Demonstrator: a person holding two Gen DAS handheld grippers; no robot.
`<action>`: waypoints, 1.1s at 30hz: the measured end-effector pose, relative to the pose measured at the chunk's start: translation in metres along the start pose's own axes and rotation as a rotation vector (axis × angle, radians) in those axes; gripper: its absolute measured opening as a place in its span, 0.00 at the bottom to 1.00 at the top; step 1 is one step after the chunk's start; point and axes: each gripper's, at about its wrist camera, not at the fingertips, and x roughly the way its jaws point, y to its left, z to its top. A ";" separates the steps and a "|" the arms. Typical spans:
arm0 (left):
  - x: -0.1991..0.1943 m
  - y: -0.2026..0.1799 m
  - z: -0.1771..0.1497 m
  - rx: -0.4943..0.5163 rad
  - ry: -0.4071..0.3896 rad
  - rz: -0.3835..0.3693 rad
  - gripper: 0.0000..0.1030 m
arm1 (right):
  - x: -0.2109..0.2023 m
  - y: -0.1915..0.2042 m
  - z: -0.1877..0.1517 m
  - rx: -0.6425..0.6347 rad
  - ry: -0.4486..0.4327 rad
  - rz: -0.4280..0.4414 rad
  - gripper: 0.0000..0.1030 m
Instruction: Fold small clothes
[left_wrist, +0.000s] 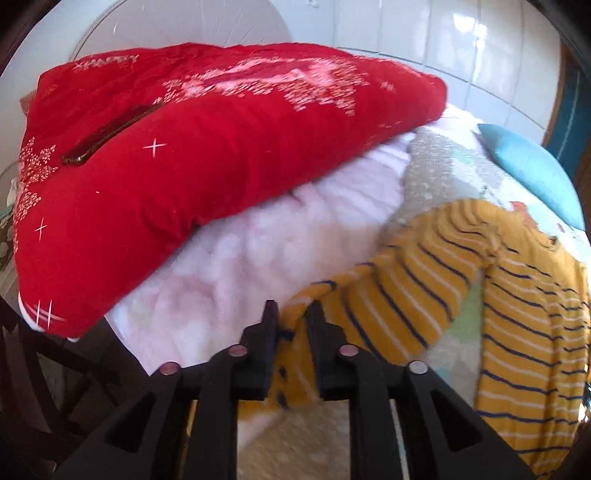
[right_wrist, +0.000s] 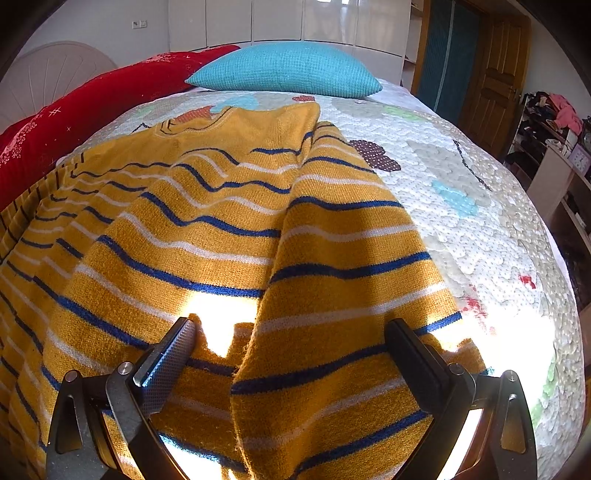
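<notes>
A small mustard-yellow sweater with navy and white stripes lies on the quilted bedspread. In the left wrist view the sweater stretches to the right, and my left gripper is shut on the end of one sleeve. In the right wrist view my right gripper is open, its fingers standing wide apart on either side of a raised fold at the sweater's near edge. The fabric lies between the jaws, ungripped.
A big red cushion lies on a white fluffy blanket left of the sweater. A teal pillow sits at the bed's far end. A wooden door and cluttered shelves stand at the right.
</notes>
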 end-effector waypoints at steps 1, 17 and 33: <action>-0.005 -0.009 -0.002 -0.004 -0.002 -0.018 0.33 | 0.000 -0.002 0.001 0.001 0.003 0.003 1.00; -0.094 -0.166 -0.047 0.194 -0.069 -0.365 0.81 | -0.138 -0.118 -0.035 0.225 -0.206 0.026 0.76; -0.105 -0.207 -0.074 0.298 -0.003 -0.448 0.81 | -0.116 -0.125 -0.090 0.406 -0.053 0.230 0.11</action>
